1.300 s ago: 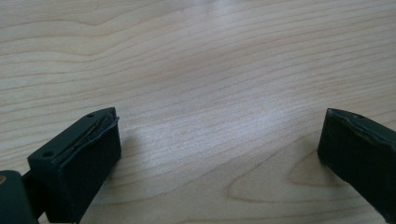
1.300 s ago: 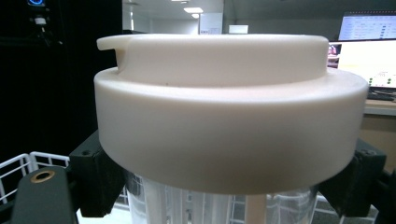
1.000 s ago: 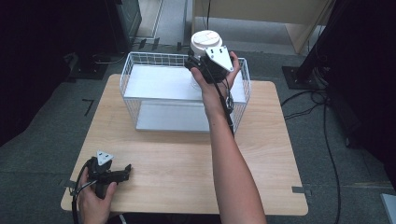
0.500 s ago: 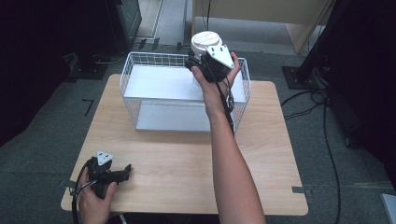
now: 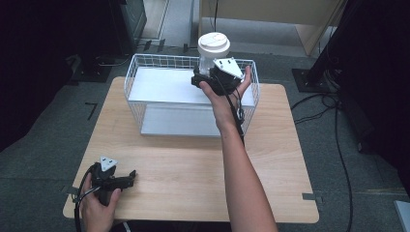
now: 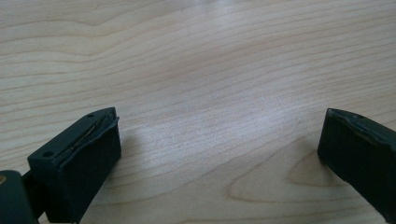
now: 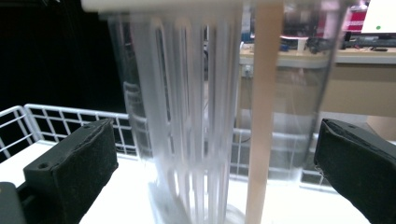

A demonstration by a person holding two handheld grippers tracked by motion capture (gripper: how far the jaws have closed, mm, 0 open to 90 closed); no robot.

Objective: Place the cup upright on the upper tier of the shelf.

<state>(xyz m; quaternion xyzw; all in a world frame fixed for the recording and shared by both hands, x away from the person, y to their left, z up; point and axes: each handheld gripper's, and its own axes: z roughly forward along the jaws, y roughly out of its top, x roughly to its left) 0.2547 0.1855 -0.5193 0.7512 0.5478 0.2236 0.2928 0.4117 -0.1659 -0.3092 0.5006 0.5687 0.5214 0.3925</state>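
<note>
A tall clear cup [image 5: 213, 46] with a white lid stands at the back right of the white wire basket [image 5: 129, 79]. In the right gripper view the cup [image 7: 289, 93] rises close ahead, with white straws [image 7: 187, 121] and a wooden stick [image 7: 261, 116] inside it. My right gripper [image 5: 207, 76] sits at the cup's near side, jaws wide apart on either side of it [image 7: 217, 154], open. My left gripper [image 5: 130, 176] rests low over the table's front left corner, open with nothing between its jaws [image 6: 219, 149].
The basket stands at the back of the wooden table [image 5: 183, 159] on a white floor panel [image 5: 164, 87]. Dark stands and cables [image 5: 338, 140] lie on the floor around the table. A wooden cabinet [image 5: 270, 12] is behind.
The right gripper has drawn back slightly toward the person, and the hand's fingers have spread. The cup stays where it was. The left gripper has not moved.
</note>
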